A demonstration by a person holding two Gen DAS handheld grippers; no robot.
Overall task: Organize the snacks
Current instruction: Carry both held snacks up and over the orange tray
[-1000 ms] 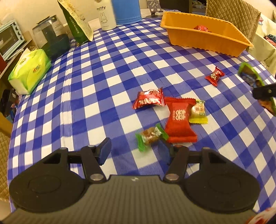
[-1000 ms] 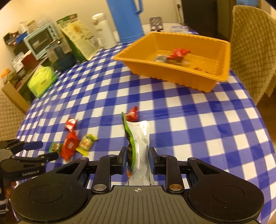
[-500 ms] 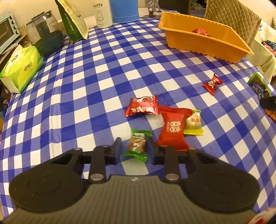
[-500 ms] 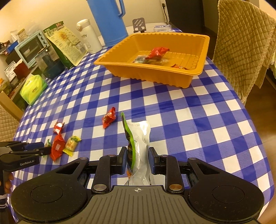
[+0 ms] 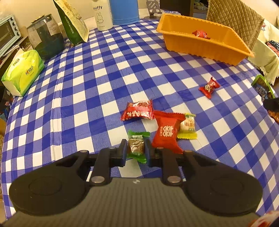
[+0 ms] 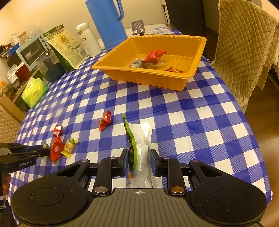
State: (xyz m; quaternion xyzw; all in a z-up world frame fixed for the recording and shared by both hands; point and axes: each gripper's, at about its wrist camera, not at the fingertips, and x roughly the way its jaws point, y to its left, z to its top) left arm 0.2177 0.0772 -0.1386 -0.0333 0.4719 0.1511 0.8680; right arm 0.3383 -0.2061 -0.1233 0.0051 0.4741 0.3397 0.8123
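Note:
My left gripper [image 5: 135, 150] is low over the checked cloth. Its jaws are closing and the pads press both sides of a green-wrapped candy [image 5: 137, 138]. Just right of it lie a large red packet [image 5: 167, 132], a yellow candy [image 5: 187, 124] and a flat red packet [image 5: 138, 111]. A small red candy [image 5: 209, 87] lies farther off. My right gripper [image 6: 138, 157] is shut on a white pouch with a green edge [image 6: 142, 138], held upright above the table. The orange tray [image 6: 139, 76] stands ahead of it with several snacks inside.
Along the left edge stand a green tissue pack [image 5: 22, 73], a dark glass jar [image 5: 46, 40], a green bag [image 5: 73, 22], a white bottle [image 5: 102, 15] and a blue jug [image 6: 108, 22]. A quilted chair [image 6: 244, 52] stands to the tray's right.
My left gripper went from wide open beside the green candy to closed around it. The right gripper, still holding the pouch, shifted sideways a little.

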